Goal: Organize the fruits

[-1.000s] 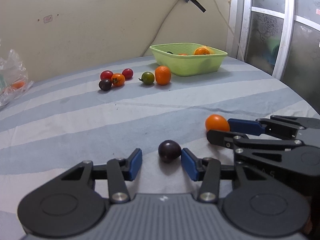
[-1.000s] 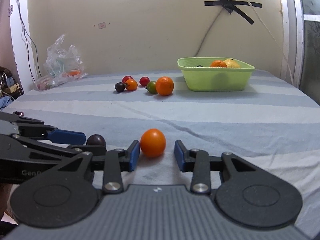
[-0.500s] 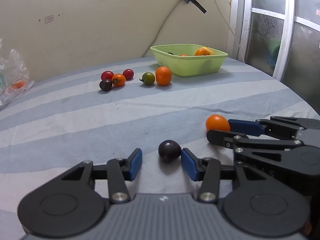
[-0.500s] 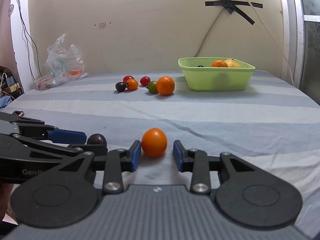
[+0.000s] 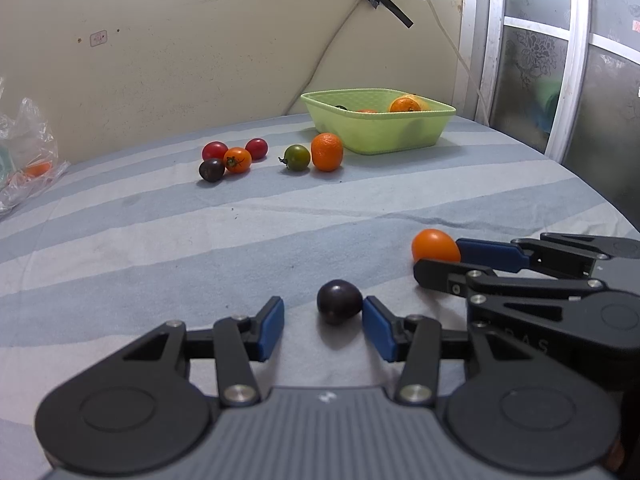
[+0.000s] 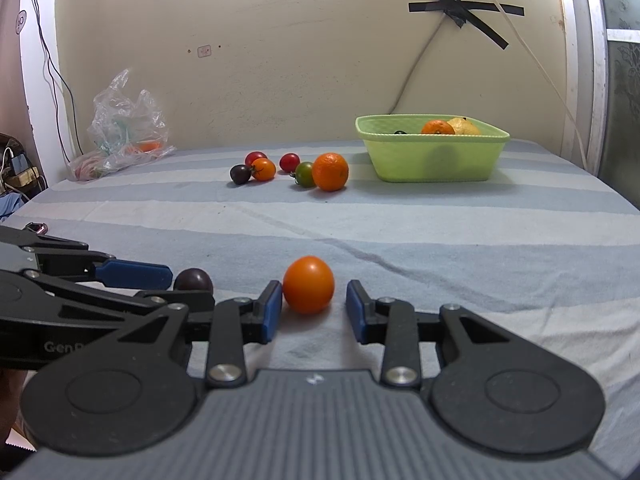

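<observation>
A wide bed covered with a blue-and-white striped sheet (image 6: 400, 216) fills both views and serves as the work surface. At its far side, near the wall, sits a light green plastic basket (image 6: 434, 160), the likely home for the fruit; it already holds an orange citrus and a yellowish fruit, plus something small and dark that is too hidden to identify.

To the left of the basket, apart from it, a loose cluster of fruit (image 5: 272, 156) waits on the sheet: a round orange mandarin touching a green tomato, then two red, one orange and one dark tomato bunched together. A crumpled clear plastic bag (image 6: 124, 128) lies at the far left against the wall.

Close to the cameras, two black grippers with blue pads rest low on the sheet, side by side, each lined up on its own fruit, presumably so both can be carried together.

The left gripper (image 5: 323, 322) is spread wide around a small dark purple tomato (image 5: 338, 301), which sits close against its right pad and clear of the left; nothing is gripped.

The right gripper (image 6: 313, 311) is likewise wide apart, framing a small smooth orange tomato (image 6: 308, 284) that sits nearer its left pad, ungripped.
</observation>
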Motion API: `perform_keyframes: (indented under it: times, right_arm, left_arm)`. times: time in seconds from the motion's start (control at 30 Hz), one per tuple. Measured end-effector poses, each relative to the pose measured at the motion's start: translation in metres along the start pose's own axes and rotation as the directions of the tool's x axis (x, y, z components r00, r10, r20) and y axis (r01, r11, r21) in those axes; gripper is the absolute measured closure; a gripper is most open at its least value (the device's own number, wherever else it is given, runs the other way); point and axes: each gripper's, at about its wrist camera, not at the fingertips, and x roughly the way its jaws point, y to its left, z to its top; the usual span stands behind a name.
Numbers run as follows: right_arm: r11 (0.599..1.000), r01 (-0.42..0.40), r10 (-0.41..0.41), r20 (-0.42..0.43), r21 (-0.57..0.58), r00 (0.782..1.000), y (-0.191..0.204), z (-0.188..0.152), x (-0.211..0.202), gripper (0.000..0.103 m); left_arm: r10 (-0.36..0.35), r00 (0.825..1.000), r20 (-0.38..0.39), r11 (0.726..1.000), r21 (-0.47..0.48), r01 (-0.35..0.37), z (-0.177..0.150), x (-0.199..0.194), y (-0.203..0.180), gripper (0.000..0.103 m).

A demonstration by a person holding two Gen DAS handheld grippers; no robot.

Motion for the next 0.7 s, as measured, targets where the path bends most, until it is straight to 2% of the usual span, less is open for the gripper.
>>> perform_keyframes:
  times: [0.07,0.13,0.2,0.53,0.7]
  right_arm:
    - [1.0,-0.002,0.002,-0.001,-0.001,1.0,0.0,0.0,0.0,0.066]
    - [1.0,-0.007,0.007,-0.002,-0.007,1.0,0.001,0.0,0.001,0.073]
    - [1.0,-0.003,0.003,-0.001,-0.014,1.0,0.003,0.0,0.001,0.073]
    - [0.999,0.02,-0.021,0.019,0.024,1.0,-0.004,0.001,-0.003,0.073]
    - [1.0,0.008,-0.009,0.036,0.03,0.999,-0.01,0.011,-0.003,0.073]
  left_arm:
    - [-0.001,1.0,0.002,1.0,0.0,0.001,0.0,0.0,0.0,0.059]
    - [-0.005,1.0,0.009,1.0,0.001,0.005,-0.001,-0.001,0.0,0.064]
    - [-0.033,0.999,0.017,0.999,-0.012,0.034,-0.002,-0.002,0.002,0.077]
    - [-0.123,0.991,0.049,0.989,-0.082,0.127,-0.002,-0.001,0.016,0.078]
    - [-0.151,0.986,0.068,0.983,-0.093,0.156,0.019,0.001,0.024,0.078]
